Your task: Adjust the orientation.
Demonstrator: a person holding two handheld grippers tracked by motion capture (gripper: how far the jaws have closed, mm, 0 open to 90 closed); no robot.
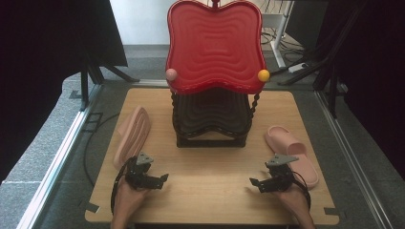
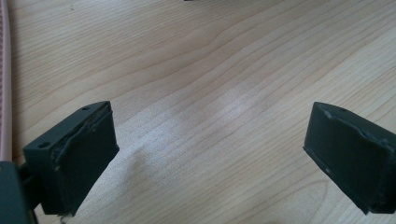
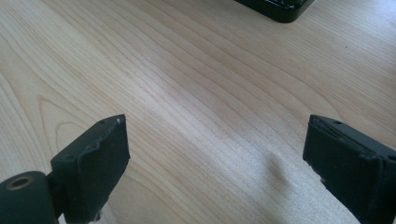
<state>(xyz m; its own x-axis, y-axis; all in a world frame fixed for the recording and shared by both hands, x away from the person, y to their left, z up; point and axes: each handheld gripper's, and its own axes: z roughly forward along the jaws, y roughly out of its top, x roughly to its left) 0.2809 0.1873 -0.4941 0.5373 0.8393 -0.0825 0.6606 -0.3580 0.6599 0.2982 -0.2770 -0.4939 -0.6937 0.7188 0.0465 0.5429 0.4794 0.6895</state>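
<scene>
Two pink slippers lie on the wooden table. The left slipper rests on its side at the table's left. Sole down at the right edge sits the right slipper. A two-tier rack stands at the back middle, with a red tray on top and a black tray below. My left gripper is open just in front of the left slipper, its jaws wide apart over bare wood. My right gripper is open beside the right slipper, nothing between its jaws.
A pink ball and a yellow ball cap the rack's front posts. The rack's black base corner shows ahead of the right gripper. The left slipper's pink edge runs along the left gripper view. Grey floor surrounds the table.
</scene>
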